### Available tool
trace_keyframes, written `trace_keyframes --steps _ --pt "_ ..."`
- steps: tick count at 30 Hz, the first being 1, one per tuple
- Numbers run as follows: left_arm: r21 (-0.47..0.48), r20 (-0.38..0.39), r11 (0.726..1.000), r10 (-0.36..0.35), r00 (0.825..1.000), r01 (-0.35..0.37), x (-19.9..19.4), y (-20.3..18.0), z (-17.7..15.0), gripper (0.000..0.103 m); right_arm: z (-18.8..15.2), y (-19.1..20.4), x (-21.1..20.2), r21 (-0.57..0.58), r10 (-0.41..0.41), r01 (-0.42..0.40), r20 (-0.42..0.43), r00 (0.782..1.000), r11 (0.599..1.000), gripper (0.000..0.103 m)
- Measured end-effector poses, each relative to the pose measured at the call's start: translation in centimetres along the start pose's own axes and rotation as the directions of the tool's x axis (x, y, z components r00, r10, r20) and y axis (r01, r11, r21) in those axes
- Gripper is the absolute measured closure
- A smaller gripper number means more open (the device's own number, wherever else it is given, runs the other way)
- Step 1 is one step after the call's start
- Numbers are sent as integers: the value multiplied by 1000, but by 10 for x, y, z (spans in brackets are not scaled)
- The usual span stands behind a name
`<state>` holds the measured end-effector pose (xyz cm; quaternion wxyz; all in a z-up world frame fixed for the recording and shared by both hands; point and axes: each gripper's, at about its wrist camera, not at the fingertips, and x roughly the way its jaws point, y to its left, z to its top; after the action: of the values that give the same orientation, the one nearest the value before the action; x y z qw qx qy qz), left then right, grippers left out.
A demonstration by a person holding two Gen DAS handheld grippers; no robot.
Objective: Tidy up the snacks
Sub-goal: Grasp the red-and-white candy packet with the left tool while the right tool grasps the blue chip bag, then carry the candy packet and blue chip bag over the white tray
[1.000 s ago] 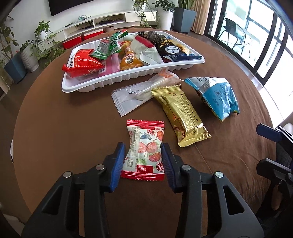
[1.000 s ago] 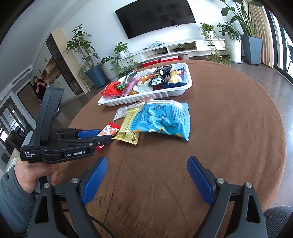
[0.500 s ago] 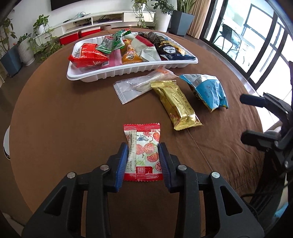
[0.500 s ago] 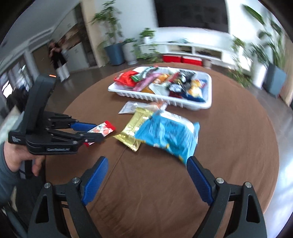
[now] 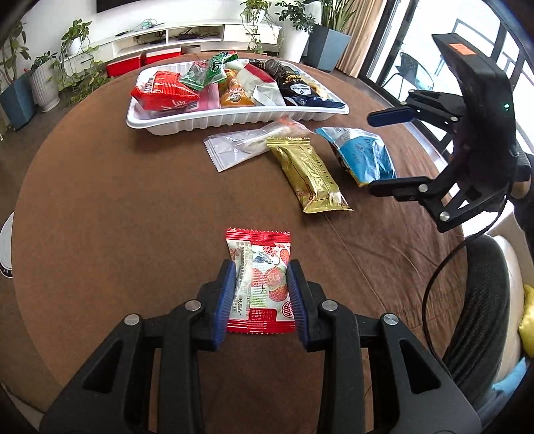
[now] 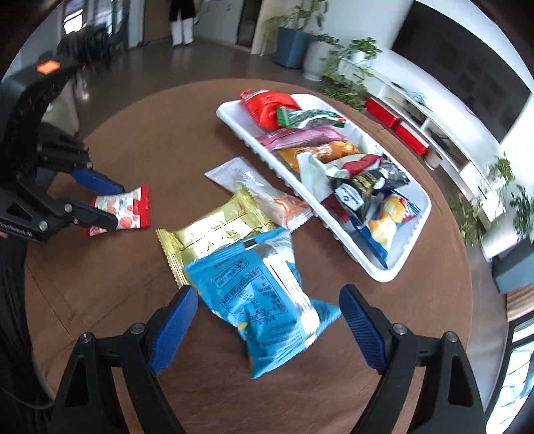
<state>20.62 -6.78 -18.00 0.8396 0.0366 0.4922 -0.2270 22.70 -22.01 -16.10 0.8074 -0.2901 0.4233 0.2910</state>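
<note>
On the brown round table lies a red strawberry-print packet, and my left gripper is shut on its two long sides. Between the wide pads of my open right gripper lies a blue bag, with neither pad pressing on it. A gold packet lies beside the bag. A clear-white packet lies next to that. Behind them a white tray holds several snack packets.
A grey mesh chair and a black cable are at the table's right edge. Potted plants and a low white shelf stand beyond the table. A person stands far off across the room.
My left jaws have narrowed onto the red packet. My right gripper has rolled and moved in over the blue bag, which now lies between its pads.
</note>
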Motion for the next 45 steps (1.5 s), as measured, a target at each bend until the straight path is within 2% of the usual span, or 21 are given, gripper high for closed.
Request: trace_keyframes --steps 4,6,8,17,19,20,24,33,41,45 --pt "5 -9 1000 -3 1000 3 1 0 0 73 7 4 16 -61 15 -19 -66 998 998 14" --pt "5 -15 1000 -5 1000 6 1 1 1 72 9 4 23 -58 26 -32 -90 996 998 19" --pt "16 -32 1000 5 999 -5 4 0 2 69 10 2 29 -38 35 -40 -111 993 998 26" --pt "66 -57 997 38 998 -34 7 -6 3 68 0 -14 29 98 92 -81 -120 989 992 27" --pt "89 -68 995 53 996 -47 8 -8 3 69 -3 -14 28 123 113 -99 -114 987 987 32" --pt "101 -72 994 60 996 -52 8 -10 4 69 -5 -16 28 132 124 -109 -109 986 985 38" --pt "120 -75 991 71 995 -62 9 -11 3 71 -9 -13 25 179 137 -119 -90 986 977 48" --pt "105 -47 991 92 995 -87 4 -8 -4 73 -29 -10 8 308 167 -153 -19 986 939 56" --pt "7 4 1000 9 1000 -9 -12 7 -5 73 -45 -2 -20 410 174 -201 101 979 890 57" --pt "-27 45 999 -36 998 38 -24 10 -1 73 -48 -1 -31 476 172 -232 167 971 848 57"
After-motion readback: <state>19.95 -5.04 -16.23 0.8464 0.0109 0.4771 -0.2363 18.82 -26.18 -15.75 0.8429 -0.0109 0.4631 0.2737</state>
